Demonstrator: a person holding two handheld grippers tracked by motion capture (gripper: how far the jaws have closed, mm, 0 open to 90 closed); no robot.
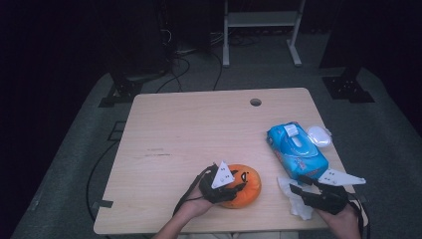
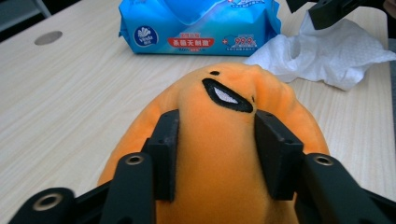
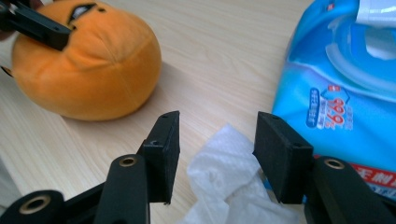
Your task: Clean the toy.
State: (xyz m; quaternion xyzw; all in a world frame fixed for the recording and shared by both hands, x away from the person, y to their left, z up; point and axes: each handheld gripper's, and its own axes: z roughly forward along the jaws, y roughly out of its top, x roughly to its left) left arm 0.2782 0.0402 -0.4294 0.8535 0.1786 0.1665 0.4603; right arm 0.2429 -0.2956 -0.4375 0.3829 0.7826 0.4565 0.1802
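From above, your left gripper (image 1: pixel 234 185) sits on the orange plush toy (image 1: pixel 245 186) at lower centre, your right gripper (image 1: pixel 297 190) over the white wipe (image 1: pixel 297 201) at lower right, below the blue wipes pack (image 1: pixel 297 150). Your left gripper view shows both pads pinching the toy (image 2: pixel 219 154) mid-frame. In your right gripper view the jaws stand spread, the wipe (image 3: pixel 224 179) between them, seemingly untouched.

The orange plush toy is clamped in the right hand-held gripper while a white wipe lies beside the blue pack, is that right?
Not quite: the left hand-held gripper clamps the orange plush toy, as the left gripper view shows. The white wipe does lie beside the blue pack.
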